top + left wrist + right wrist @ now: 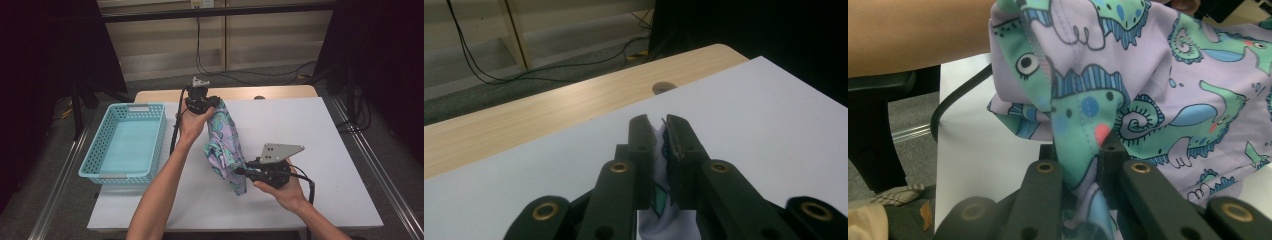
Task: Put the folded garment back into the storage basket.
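The person's bare left forearm reaches forward from the bottom edge, its hand [192,122] wrapped round the black two-jaw left tongs [216,103], which sit at the far end of the reach — jaws pressed together on a thin fold. The right hand [285,190] cups the black right tongs [239,170] nearer the body, pointing leftward, jaws likewise clamped.

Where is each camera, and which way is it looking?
High view: above the table, looking forward and down at the turquoise plastic basket; both forearms show.
Left gripper view: on the left gripper, facing the white tabletop.
Right gripper view: on the right gripper, facing the forearm.
All share the lilac sea-creature print cloth.
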`<move>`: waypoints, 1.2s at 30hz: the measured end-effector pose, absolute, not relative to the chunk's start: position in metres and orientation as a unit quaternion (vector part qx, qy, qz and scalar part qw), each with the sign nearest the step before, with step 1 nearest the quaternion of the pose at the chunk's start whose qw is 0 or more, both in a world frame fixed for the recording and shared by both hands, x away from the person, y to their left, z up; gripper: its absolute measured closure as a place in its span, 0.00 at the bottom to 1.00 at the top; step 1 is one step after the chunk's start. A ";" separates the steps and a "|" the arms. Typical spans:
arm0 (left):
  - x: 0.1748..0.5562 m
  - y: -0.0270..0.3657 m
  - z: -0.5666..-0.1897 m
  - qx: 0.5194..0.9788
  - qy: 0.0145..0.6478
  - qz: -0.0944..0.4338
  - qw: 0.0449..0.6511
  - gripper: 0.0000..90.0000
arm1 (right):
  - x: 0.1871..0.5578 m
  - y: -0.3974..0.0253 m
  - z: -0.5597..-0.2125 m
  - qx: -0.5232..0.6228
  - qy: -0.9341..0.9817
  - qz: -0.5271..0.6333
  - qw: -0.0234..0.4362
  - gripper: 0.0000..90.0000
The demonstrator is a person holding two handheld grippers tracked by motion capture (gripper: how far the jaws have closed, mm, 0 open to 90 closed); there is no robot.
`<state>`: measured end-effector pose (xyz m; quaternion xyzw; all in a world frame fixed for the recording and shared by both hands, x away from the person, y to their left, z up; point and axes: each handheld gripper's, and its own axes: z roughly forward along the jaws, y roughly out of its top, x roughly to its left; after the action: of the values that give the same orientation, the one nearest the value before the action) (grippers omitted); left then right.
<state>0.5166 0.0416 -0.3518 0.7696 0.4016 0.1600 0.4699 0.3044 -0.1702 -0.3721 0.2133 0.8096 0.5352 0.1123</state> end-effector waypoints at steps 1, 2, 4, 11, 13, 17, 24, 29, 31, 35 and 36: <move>0.517 0.043 -0.351 0.770 0.404 0.161 0.467 0.91 | 0.305 -0.168 -0.372 0.211 0.810 0.535 0.112 0.93; 0.517 0.044 -0.351 0.769 0.403 0.163 0.469 0.91 | 0.305 -0.167 -0.371 0.210 0.811 0.534 0.114 0.93; 0.516 0.047 -0.349 0.766 0.406 0.166 0.470 0.91 | 0.307 -0.164 -0.370 0.208 0.811 0.535 0.110 0.93; 0.511 0.056 -0.338 0.763 0.400 0.175 0.476 0.92 | 0.307 -0.152 -0.364 0.194 0.813 0.538 0.113 0.93; 0.511 0.059 -0.336 0.764 0.398 0.177 0.475 0.92 | 0.306 -0.148 -0.361 0.189 0.813 0.540 0.113 0.93; 0.510 0.068 -0.331 0.762 0.400 0.181 0.476 0.92 | 0.307 -0.142 -0.356 0.185 0.811 0.543 0.113 0.93; 0.510 0.083 -0.320 0.760 0.408 0.190 0.470 0.92 | 0.310 -0.128 -0.350 0.169 0.814 0.544 0.111 0.93; 0.510 0.092 -0.316 0.759 0.411 0.197 0.465 0.92 | 0.314 -0.121 -0.344 0.160 0.809 0.555 0.111 0.93; 0.508 0.098 -0.314 0.757 0.412 0.201 0.466 0.92 | 0.317 -0.119 -0.341 0.161 0.803 0.564 0.106 0.93; 0.507 0.107 -0.310 0.752 0.416 0.203 0.470 0.92 | 0.319 -0.112 -0.338 0.153 0.803 0.566 0.105 0.93; 0.507 0.110 -0.309 0.751 0.417 0.204 0.469 0.92 | 0.319 -0.110 -0.338 0.150 0.804 0.566 0.105 0.93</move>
<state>0.5072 0.1096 -0.3090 0.7514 0.4170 0.2036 0.4691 0.3190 -0.1098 -0.3380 0.1501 0.8038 0.5660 0.1048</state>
